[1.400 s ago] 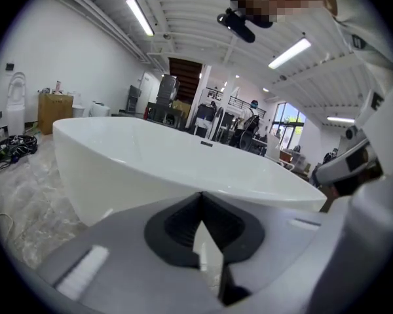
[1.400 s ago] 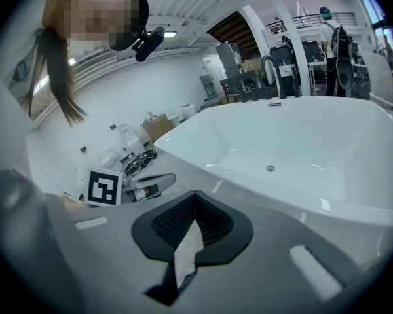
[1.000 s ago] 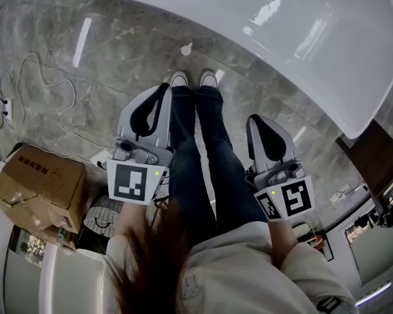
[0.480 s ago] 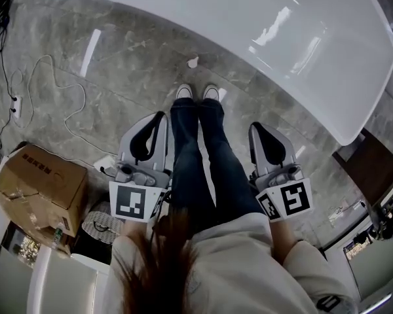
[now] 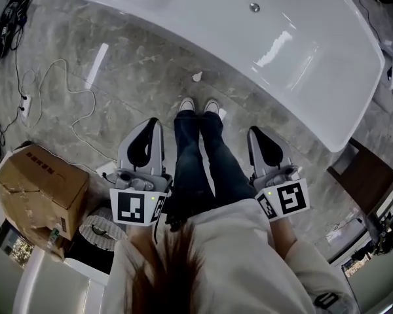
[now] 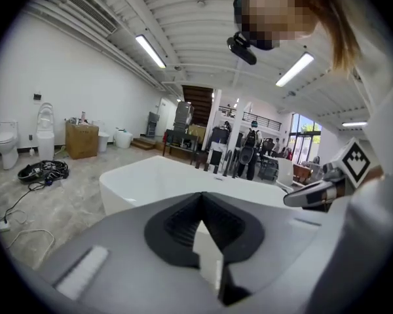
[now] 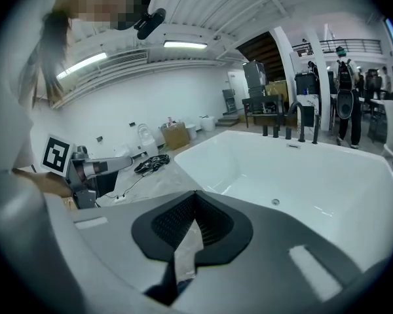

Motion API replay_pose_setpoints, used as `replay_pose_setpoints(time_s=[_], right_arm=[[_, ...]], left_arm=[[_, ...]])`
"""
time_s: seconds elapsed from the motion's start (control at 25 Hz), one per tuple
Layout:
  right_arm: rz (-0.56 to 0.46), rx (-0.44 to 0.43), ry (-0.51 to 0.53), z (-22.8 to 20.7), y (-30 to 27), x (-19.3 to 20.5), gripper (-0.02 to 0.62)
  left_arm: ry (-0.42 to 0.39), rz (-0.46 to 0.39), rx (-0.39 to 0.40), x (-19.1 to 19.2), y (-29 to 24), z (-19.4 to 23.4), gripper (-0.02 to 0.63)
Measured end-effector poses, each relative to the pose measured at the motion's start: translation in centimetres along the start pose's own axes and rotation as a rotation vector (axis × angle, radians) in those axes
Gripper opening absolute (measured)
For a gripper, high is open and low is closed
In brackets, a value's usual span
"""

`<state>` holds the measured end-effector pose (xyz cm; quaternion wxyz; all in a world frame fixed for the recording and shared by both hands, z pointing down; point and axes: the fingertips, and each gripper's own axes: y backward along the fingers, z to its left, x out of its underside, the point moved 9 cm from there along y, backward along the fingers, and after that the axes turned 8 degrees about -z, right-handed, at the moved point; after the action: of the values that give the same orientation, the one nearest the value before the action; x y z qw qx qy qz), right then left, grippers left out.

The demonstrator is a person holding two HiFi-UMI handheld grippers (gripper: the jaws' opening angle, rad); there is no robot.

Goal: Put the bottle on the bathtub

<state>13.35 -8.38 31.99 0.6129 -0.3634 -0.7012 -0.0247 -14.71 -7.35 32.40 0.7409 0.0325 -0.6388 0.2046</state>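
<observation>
1. Bathtub [image 5: 295, 103]: white, standing on the grey stone floor [image 5: 137, 64] just ahead of the person's shoes [image 5: 200, 104]. I see it beyond both pairs of jaws in the gripper views.
2. Left gripper [image 5: 150, 120]: held beside the person's left leg. Its jaws are clenched tip to tip and grasp nothing.
3. Right gripper [image 5: 255, 131]: held beside the right leg, clenched likewise and empty.
4. Cardboard box [image 5: 39, 188]: on the floor, left of the left gripper.
5. White cable [image 5: 65, 84]: looped across the floor.
</observation>
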Motion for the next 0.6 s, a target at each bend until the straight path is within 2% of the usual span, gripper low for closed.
replay_pose_setpoints(time_s=[0.4,0.6], right_arm=[[-0.064,-0.043,0.053,3.0,2.3,-4.8,-0.002],[-0.098,-0.028,0.065,3.3,3.7,-6.5,-0.002]], left_arm=[[0.015,-0.070,-0.105,-5.2,3.5,-0.4,0.048],[-0.017,-0.084,-0.124,-6.9,5.4,-0.9,0.048]])
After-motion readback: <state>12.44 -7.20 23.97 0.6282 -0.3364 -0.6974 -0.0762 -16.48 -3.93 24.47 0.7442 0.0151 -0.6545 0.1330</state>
